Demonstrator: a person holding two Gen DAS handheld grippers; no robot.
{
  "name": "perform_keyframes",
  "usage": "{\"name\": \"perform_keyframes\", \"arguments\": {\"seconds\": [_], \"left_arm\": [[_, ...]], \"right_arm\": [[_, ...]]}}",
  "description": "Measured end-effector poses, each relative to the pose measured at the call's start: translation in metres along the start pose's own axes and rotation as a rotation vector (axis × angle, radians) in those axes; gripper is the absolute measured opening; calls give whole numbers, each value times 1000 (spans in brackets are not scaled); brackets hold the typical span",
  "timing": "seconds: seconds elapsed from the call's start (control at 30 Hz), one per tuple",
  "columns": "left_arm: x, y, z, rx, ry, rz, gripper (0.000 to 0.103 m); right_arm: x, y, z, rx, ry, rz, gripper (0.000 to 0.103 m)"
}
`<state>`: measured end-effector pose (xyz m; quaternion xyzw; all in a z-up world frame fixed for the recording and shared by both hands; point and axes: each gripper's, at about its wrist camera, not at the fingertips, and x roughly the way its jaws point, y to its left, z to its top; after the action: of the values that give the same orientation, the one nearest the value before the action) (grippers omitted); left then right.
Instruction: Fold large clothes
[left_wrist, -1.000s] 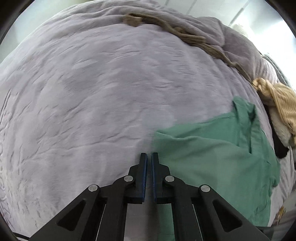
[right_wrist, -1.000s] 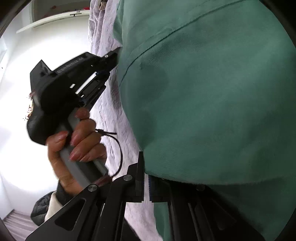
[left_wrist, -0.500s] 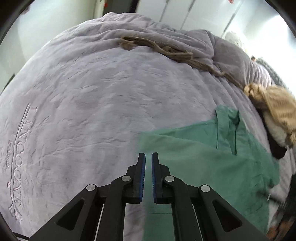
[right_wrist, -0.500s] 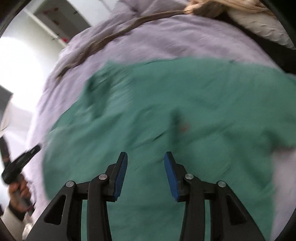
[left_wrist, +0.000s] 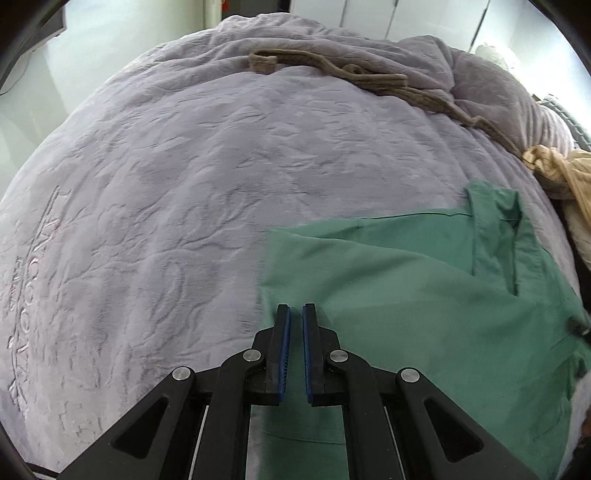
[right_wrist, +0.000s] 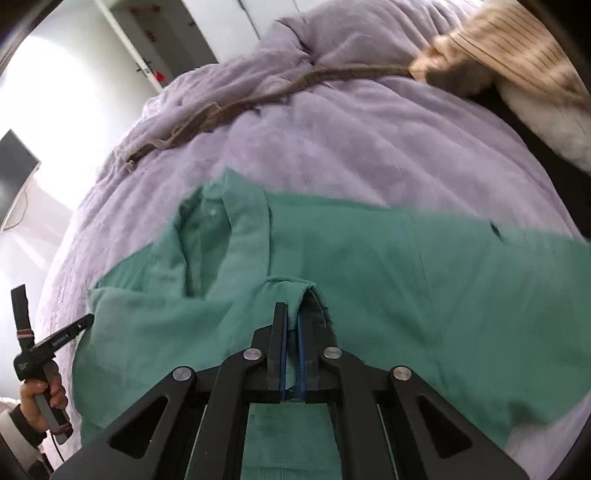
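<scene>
- Green cotton button-up shirt (right_wrist: 369, 280) now lies spread on the lilac embossed plush blanket (left_wrist: 184, 184); a second ago it hung in the air, filling the right wrist view.
- Right gripper (right_wrist: 291, 332): fingers nearly shut, pinching a folded hem edge of the shirt between the blue pads. Half a second ago those jaws were wide apart over the cloth, so this is a fresh grasp.
- Left gripper (left_wrist: 295, 332): fingers close together with a narrow gap, nothing visibly between them. It hovers over the shirt's left edge, and the right wrist view shows it just beside that edge. No grip on the cloth that the frames show.
- Collar and placket sit at the far side of the shirt; body fairly flat, a few wrinkles.
- Brown knitted scarf-like strip (left_wrist: 369, 77) and a tan ribbed garment (right_wrist: 498, 48) lie beyond the shirt, well apart.
- Judgement: lay-out step looks done, first fold starting; left gripper likely needs its own hold before any lift.
</scene>
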<state>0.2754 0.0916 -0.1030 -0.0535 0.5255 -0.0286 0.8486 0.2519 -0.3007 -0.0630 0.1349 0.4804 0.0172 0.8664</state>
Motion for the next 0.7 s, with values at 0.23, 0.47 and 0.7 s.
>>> {"name": "perform_keyframes", "arguments": {"seconds": [0.23,0.47,0.7], "left_arm": [[-4,18,4,-77,1,21,8],[-19,24,1,-31,29,23,8],[-64,1,-29,26,1,-52,8]], "right_arm": [[61,-24,1,58,111,-16,11],[14,-14,-16,106,103,53,29],[13,-12,-56,93,146,-8,25]]}}
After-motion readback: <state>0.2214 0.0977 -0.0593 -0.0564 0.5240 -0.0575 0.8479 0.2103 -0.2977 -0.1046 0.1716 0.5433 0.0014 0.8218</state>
